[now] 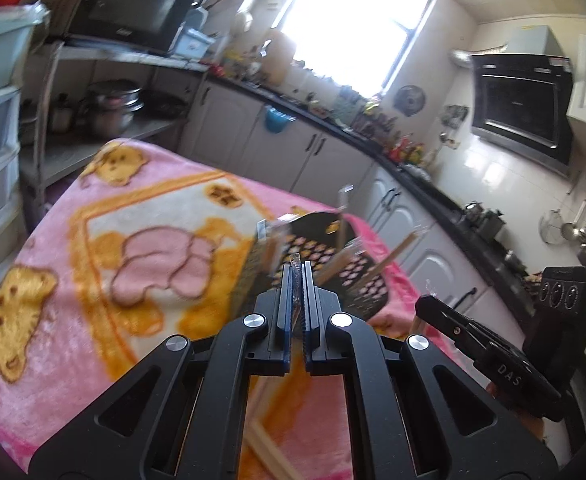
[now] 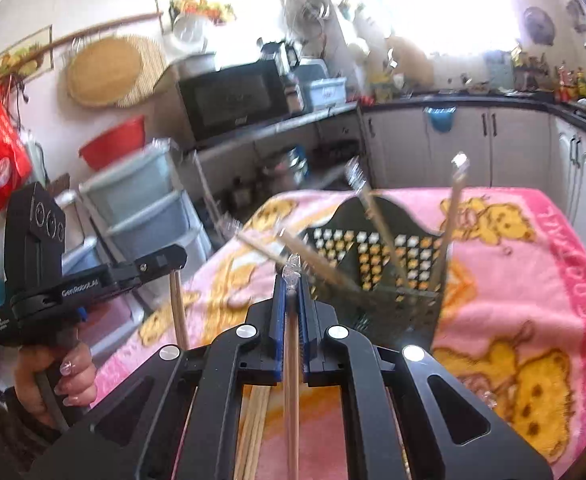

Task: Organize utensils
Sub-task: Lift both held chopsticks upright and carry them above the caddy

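Kitchen table under pink blanket (image 2: 533,264); black basket (image 2: 377,276) just ahead of right gripper (image 2: 291,280), clenched on lengthwise chopstick (image 2: 291,360); left gripper (image 1: 297,270) clamped on wrapped chopstick tip, slightly farther.

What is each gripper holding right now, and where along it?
The right gripper is shut on a wooden chopstick near its plastic-wrapped top end. The left gripper holds another chopstick the same way.
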`<state>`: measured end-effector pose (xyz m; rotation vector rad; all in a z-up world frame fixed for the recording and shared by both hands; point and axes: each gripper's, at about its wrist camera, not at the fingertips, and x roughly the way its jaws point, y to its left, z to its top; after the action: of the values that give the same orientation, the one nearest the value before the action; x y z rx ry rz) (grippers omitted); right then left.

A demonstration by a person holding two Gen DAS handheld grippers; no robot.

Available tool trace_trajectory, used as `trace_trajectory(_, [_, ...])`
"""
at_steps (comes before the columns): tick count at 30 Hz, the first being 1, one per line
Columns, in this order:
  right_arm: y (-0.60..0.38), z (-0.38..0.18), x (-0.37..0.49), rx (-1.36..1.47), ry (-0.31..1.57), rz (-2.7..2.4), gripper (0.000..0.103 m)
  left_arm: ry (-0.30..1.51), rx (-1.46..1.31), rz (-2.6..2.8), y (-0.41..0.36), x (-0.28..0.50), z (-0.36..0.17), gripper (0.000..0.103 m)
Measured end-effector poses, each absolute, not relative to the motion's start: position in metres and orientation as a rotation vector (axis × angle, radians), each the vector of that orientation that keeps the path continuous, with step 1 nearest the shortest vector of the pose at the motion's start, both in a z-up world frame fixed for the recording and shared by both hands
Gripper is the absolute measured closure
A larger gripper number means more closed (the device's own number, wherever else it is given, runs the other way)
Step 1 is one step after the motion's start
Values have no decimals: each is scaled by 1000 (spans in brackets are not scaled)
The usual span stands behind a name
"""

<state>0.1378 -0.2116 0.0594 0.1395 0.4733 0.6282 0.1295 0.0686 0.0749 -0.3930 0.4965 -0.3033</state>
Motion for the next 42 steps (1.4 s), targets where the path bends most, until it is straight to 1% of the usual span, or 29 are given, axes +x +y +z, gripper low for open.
trace_trajectory(9, [-257, 91, 130, 171, 318, 529, 97, 420, -347, -444, 27, 134, 118, 101])
trace_trajectory(17, [-280, 108, 134, 172, 251, 470, 97, 359, -343, -517, -8, 156, 146, 101])
trace_trajectory(24, [-284, 121, 141, 162, 194, 459, 97, 299, -395, -511, -17, 183, 167, 101])
trace_trajectory(33, [-280, 144, 158, 130, 84, 459, 97, 249, -389, -446, -19, 211, 188, 102])
trace_trajectory(42, [-266, 153, 194, 101, 21, 484, 97, 179, -403, -386, -15, 235, 200, 101])
